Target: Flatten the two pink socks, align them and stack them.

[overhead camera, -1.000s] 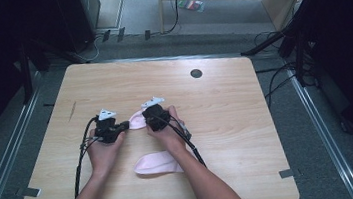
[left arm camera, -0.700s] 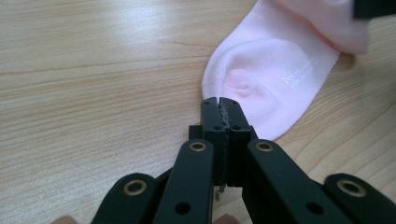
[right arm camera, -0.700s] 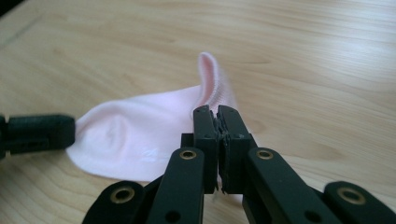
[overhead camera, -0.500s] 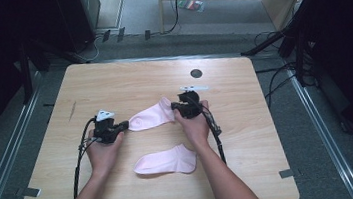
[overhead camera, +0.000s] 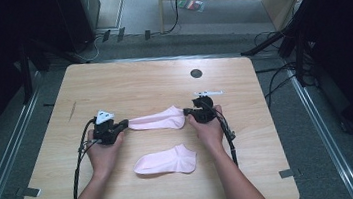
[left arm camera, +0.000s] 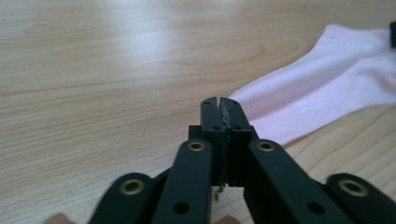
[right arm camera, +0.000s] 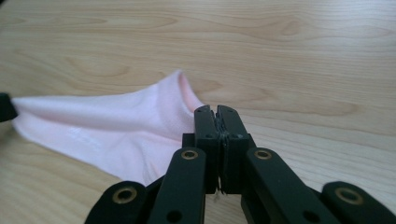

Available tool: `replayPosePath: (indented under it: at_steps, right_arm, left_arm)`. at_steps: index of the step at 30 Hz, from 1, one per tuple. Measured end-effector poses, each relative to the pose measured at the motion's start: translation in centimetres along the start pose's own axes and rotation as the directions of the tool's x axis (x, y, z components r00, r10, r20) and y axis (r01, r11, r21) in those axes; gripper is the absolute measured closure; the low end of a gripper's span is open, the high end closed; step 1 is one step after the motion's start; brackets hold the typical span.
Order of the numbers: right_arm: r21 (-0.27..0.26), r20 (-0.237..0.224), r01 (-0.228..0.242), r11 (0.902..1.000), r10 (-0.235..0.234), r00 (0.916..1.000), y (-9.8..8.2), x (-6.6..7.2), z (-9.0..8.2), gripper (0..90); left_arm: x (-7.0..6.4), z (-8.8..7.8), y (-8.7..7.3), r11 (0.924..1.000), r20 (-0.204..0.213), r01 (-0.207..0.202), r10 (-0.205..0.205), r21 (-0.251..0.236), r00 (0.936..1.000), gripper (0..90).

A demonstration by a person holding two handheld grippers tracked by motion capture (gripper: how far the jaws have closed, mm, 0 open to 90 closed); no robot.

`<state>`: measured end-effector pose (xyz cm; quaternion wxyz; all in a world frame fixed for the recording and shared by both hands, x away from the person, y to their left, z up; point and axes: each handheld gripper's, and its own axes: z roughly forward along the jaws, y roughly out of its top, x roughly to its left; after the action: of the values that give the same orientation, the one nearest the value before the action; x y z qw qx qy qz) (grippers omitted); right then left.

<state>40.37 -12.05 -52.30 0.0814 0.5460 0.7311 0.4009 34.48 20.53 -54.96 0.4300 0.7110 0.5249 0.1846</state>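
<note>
Pale wooden table, dim grey floor

I see the counter evenly lit, dark surroundings; overhead glare whitens its far grain, nearest tool parts blur.

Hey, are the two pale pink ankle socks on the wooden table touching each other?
Apart. The high view shows the stretched pink sock held between both grippers, and bare wood separates it from the second pink sock lying nearer the person.
</note>
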Motion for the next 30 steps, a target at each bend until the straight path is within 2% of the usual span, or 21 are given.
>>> replayPosePath:
  at_steps: [1,2,3,4,6,9,13,18,19,20,21,23,25,26,27,28,29,30]
  right_arm:
    - [0.000,0.000,0.000,1.0000,0.000,1.0000,0.0,0.0,0.0,86.3]
    - [-0.006,-0.003,0.014,0.9999,-0.014,0.9999,0.1,0.0,-0.1,81.1]
    - [-0.022,0.004,0.027,0.9994,-0.027,0.9996,0.2,0.0,-0.1,67.8]
    - [-0.028,0.005,0.024,0.9993,-0.024,0.9997,0.3,-0.1,-0.2,64.3]
    - [-0.046,-0.003,-0.013,0.9989,0.013,0.9999,0.5,-0.6,-0.4,61.7]
    - [-0.037,-0.002,-0.009,0.9993,0.009,1.0000,0.4,-0.5,-0.2,61.8]
    - [-0.010,0.011,0.026,0.9996,-0.026,0.9996,-0.1,0.1,0.8,58.0]
    - [0.006,0.007,0.073,0.9973,-0.073,0.9973,-0.6,0.7,1.7,58.0]
    - [0.011,0.010,0.088,0.9961,-0.088,0.9961,-0.6,0.9,1.8,58.3]
    - [0.017,0.031,0.124,0.9921,-0.125,0.9917,-0.8,1.2,2.0,59.9]
    - [0.017,0.031,0.124,0.9921,-0.125,0.9917,-0.8,1.2,2.0,59.9]
    - [0.021,0.051,0.158,0.9872,-0.159,0.9860,-1.0,1.4,2.1,60.9]
    - [0.017,0.076,0.183,0.9830,-0.183,0.9801,-1.2,1.7,2.1,64.9]
    - [0.009,0.100,0.201,0.9796,-0.201,0.9745,-1.4,2.0,2.2,72.3]
    - [0.009,0.100,0.201,0.9796,-0.201,0.9745,-1.4,2.0,2.2,72.3]
    - [0.009,0.105,0.209,0.9779,-0.209,0.9723,-1.5,2.1,2.1,78.2]
    - [0.010,0.107,0.223,0.9748,-0.223,0.9691,-1.7,2.2,2.1,83.7]
    - [0.008,0.095,0.210,0.9777,-0.210,0.9731,-1.8,2.2,2.0,86.0]
  left_arm:
    - [0.1,-0.1,0.0,0.9998,0.006,0.011,-0.011,-0.014,0.9999,89.1]
    - [0.3,-0.1,0.0,0.9993,0.008,0.032,-0.032,-0.017,0.9994,82.9]
    - [0.4,-0.1,0.0,0.9990,0.010,0.039,-0.039,-0.021,0.9992,69.1]
    - [0.6,-0.2,0.0,0.9981,0.014,0.053,-0.052,-0.031,0.9985,64.9]
    - [0.9,-0.4,0.1,0.9950,0.014,0.077,-0.076,-0.063,0.9970,56.6]
    - [1.0,-0.4,0.1,0.9929,0.010,0.094,-0.094,-0.073,0.9956,55.5]
    - [0.9,0.0,0.3,0.9942,0.003,0.095,-0.095,-0.051,0.9955,56.0]
    - [0.6,0.2,0.5,0.9940,0.014,0.091,-0.090,-0.060,0.9958,61.4]
    - [0.5,0.4,0.5,0.9952,0.017,0.085,-0.084,-0.049,0.9963,63.4]
    - [0.4,0.7,0.5,0.9964,0.014,0.079,-0.079,-0.029,0.9968,67.4]
    - [0.4,0.7,0.5,0.9964,0.014,0.079,-0.079,-0.029,0.9968,68.9]
    - [0.5,0.7,0.5,0.9961,0.016,0.086,-0.085,-0.020,0.9962,71.7]
    - [0.6,0.9,0.5,0.9956,0.022,0.091,-0.092,0.019,0.9955,79.2]
    - [0.5,1.1,0.6,0.9956,0.029,0.084,-0.085,0.042,0.9959,87.9]
    - [0.4,1.2,0.6,0.9961,0.034,0.068,-0.070,0.057,0.9970,87.9]
    - [0.2,1.2,0.6,0.9970,0.035,0.044,-0.046,0.063,0.9983,89.3]
    - [0.0,1.2,0.6,0.9976,0.037,0.036,-0.038,0.059,0.9986,90.0]
    - [-0.1,1.2,0.5,0.9977,0.051,0.032,-0.035,0.059,0.9981,90.0]
